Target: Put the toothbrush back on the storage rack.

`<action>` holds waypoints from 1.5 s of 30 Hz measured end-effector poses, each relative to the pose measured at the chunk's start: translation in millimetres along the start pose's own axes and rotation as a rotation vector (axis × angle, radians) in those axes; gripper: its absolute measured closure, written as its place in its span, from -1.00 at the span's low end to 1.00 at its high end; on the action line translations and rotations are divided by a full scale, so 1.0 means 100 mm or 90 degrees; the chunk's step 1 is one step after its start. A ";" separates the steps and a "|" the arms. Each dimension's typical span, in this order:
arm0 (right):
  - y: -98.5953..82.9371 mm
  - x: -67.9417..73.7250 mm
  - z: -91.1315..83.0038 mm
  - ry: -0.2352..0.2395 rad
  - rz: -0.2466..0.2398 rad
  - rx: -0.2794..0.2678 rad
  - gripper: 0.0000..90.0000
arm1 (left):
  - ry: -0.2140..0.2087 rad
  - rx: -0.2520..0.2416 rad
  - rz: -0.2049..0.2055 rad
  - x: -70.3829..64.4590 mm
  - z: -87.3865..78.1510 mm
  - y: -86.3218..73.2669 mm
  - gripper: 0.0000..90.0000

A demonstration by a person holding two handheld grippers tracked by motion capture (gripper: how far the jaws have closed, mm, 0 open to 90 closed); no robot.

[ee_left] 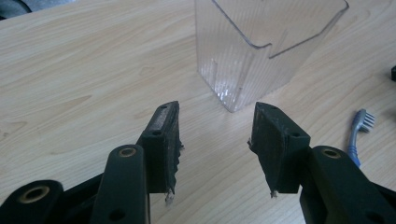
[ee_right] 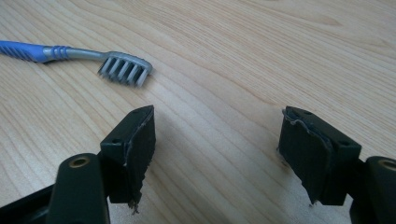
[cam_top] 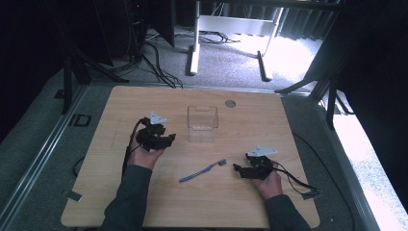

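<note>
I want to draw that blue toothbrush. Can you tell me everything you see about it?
The blue plastic toothbrush has a blue handle with ribbed grooves, a thin grey neck and a small head of pale grey-white bristles. It lies flat on the light wooden table, slantwise, with its head towards the right gripper. That gripper's open jaws sit just short of the bristles. Nothing touches the toothbrush but the table. The clear plastic box stands apart, farther back.
</note>
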State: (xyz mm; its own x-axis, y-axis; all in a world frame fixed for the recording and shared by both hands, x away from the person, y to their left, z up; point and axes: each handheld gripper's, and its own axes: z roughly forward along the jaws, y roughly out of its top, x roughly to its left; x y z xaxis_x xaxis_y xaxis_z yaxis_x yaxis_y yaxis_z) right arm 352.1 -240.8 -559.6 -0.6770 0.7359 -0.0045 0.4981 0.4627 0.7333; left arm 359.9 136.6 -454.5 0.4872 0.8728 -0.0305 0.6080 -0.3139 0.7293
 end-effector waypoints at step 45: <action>0.00 0.00 0.00 0.001 -0.002 -0.001 -0.40 | -0.095 0.064 0.161 -0.37 0.09 0.25 0.18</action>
State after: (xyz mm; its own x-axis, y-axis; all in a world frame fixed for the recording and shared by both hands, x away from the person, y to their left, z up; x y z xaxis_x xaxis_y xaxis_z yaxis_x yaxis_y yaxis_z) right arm 352.6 -240.8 -559.7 -0.6792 0.7339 -0.0058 0.4954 0.4643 0.7342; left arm 362.3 93.1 -441.6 0.7131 0.7000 0.0372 0.5110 -0.5555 0.6559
